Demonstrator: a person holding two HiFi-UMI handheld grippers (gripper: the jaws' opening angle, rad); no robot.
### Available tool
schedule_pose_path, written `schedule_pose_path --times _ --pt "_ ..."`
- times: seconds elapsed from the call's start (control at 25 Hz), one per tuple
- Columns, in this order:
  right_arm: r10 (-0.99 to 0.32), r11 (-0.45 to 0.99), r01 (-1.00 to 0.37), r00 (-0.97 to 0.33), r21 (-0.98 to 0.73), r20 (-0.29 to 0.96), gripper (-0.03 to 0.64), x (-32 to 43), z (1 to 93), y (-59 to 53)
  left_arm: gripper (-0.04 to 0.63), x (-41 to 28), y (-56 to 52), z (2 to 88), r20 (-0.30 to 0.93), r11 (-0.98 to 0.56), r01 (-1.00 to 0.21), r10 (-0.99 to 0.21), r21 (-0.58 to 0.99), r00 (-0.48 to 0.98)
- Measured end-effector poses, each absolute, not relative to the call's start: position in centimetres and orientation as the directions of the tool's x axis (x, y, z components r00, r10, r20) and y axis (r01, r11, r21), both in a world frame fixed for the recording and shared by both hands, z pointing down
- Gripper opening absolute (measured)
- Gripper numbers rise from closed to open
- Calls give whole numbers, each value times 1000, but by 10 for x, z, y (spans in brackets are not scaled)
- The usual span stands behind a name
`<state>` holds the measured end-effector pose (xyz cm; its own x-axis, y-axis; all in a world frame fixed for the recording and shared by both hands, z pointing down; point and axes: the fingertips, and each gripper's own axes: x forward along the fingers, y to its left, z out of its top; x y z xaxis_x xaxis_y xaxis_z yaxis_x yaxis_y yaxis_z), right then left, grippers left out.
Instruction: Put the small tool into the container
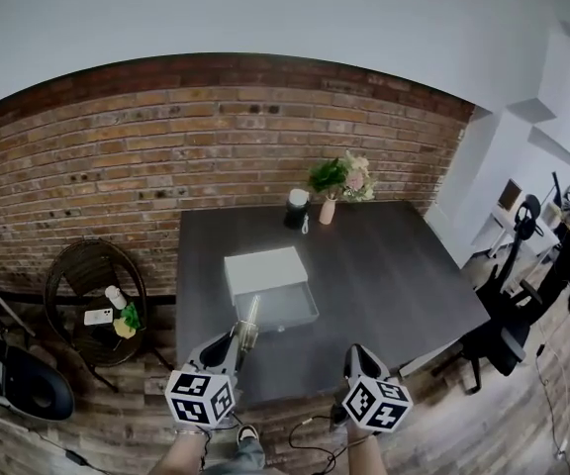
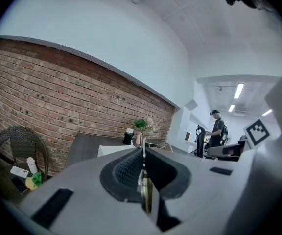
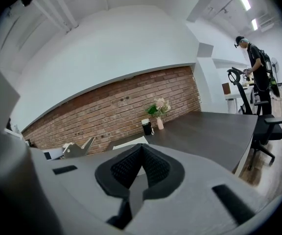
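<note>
Left gripper (image 1: 236, 342) clamped on small tool (image 1: 250, 317); tool points to 12 o'clock, tip reaching open drawer of white container (image 1: 263, 268) on table (image 1: 394, 265); right gripper (image 1: 356, 354) closed, empty, at 3 o'clock.

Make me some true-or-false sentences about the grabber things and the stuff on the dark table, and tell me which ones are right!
1. The left gripper is holding the small tool. True.
2. The small tool is already inside the white container. False: it is clamped in the left gripper's jaws, on the near side of the container.
3. The right gripper is shut with nothing between its jaws. True.
4. The vase of flowers stands on the floor. False: it stands on the table, near the far edge.
5. The wall behind the table is made of brick. True.
</note>
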<state>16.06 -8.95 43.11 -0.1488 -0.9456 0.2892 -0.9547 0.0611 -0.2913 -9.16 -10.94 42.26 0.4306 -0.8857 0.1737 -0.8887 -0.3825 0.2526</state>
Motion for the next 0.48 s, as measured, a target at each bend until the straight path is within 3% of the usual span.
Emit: schedule_pose_path --times 0.48 --pt "-947 49 -958 -134 -284 291 0 171 426 -196 14 -86 -217 417 165 -394 -885 -883 248 439"
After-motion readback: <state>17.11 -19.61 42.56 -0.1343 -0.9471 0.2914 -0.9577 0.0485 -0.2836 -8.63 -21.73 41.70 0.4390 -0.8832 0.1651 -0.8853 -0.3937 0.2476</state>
